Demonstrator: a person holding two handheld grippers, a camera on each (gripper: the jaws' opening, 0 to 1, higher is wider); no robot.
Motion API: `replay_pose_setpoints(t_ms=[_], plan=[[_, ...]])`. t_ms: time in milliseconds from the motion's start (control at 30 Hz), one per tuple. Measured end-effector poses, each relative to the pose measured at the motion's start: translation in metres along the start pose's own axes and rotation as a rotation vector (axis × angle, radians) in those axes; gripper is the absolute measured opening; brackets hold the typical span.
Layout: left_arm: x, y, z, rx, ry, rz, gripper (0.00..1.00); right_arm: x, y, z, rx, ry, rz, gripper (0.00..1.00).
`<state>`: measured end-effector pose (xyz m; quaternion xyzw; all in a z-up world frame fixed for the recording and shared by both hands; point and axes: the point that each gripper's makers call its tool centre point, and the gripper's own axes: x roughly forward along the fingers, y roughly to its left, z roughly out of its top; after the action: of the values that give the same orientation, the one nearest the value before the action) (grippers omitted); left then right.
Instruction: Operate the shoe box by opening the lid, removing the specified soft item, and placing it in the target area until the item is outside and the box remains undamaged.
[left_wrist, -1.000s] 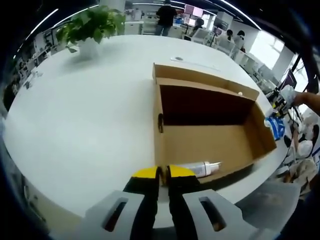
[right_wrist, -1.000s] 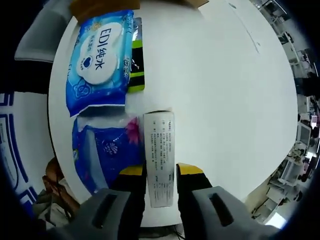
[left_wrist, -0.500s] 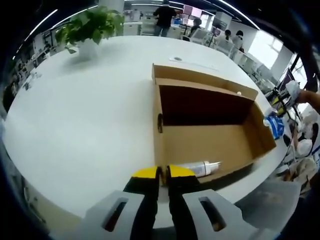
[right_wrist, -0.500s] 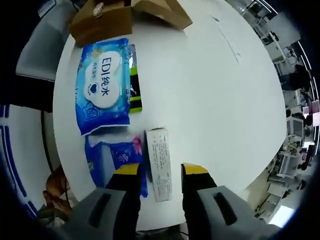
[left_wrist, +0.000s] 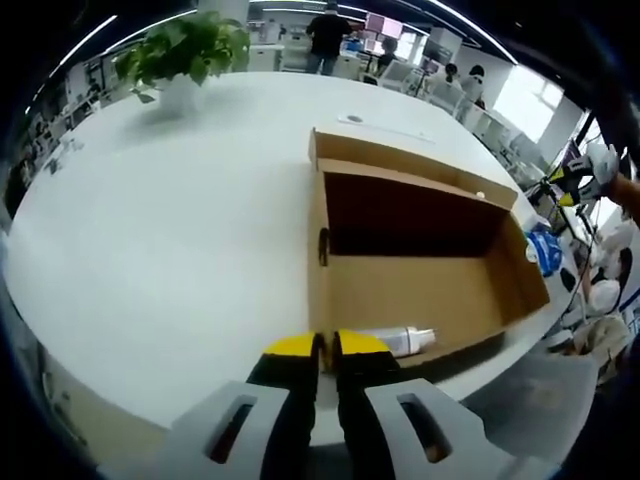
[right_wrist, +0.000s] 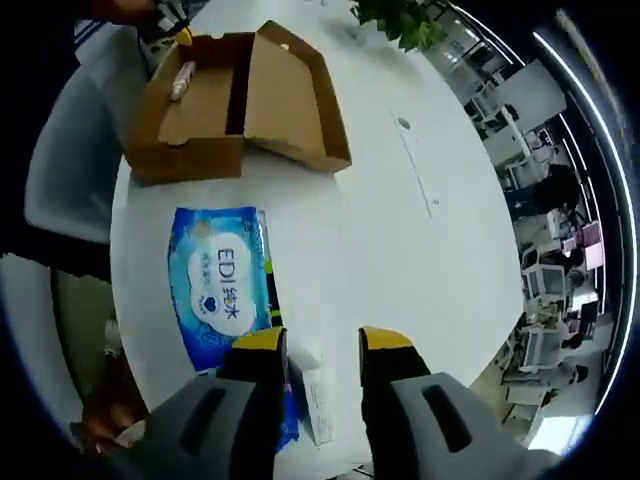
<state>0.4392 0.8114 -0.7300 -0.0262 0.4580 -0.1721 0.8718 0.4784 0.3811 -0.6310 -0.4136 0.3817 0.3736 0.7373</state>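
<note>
Left gripper view: my left gripper (left_wrist: 325, 345) sits pressed together, empty, at the near wall of the shoe box (left_wrist: 420, 285). The lid (left_wrist: 400, 155) is already folded back, and a white tube (left_wrist: 395, 340) lies inside along the near wall. Right gripper (right_wrist: 318, 342) is spread, holding nothing, above the table (right_wrist: 400, 250).

Right gripper view – the blue wipes pack (right_wrist: 222, 300), which I judge to be the soft item, lies flat on the table just beside the box, so it's out already. A second blue packet (right_wrist: 290, 420) and a small white carton (right_wrist: 318, 405) lie under my jaws, and a green-and-black strip (right_wrist: 268, 290) sits against the wipes pack's edge.

Step in hand, as I judge it: pulling the right gripper clear. To do it well I'd go straight up, jaws apart, without snagging the carton or nudging the pack toward the table edge. The left should stay off the cardboard wall so nothing creases.

Around: potted plant (left_wrist: 185, 55) at the far side, well apart. People and desks beyond the table – nothing in the way.
</note>
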Motion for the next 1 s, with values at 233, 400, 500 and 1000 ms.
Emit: replay_pose_setpoints(t_ms=[233,400,500,1000], plan=[[-0.001,0.000,0.000,-0.008,-0.008,-0.009,0.03,0.017,0.083,0.144,-0.055,-0.285,0.227,0.21],[-0.001,0.000,0.000,-0.019,-0.015,-0.015,0.03,0.057,0.144,0.204,-0.069,-0.335,0.393,0.20],[0.000,0.000,0.000,-0.014,-0.016,-0.014,0.03,0.088,0.174,0.217,-0.121,-0.293,0.455,0.20],[0.000,0.000,0.001,-0.030,-0.020,-0.016,0.03,0.137,0.203,0.226,-0.068,-0.201,0.544,0.19]])
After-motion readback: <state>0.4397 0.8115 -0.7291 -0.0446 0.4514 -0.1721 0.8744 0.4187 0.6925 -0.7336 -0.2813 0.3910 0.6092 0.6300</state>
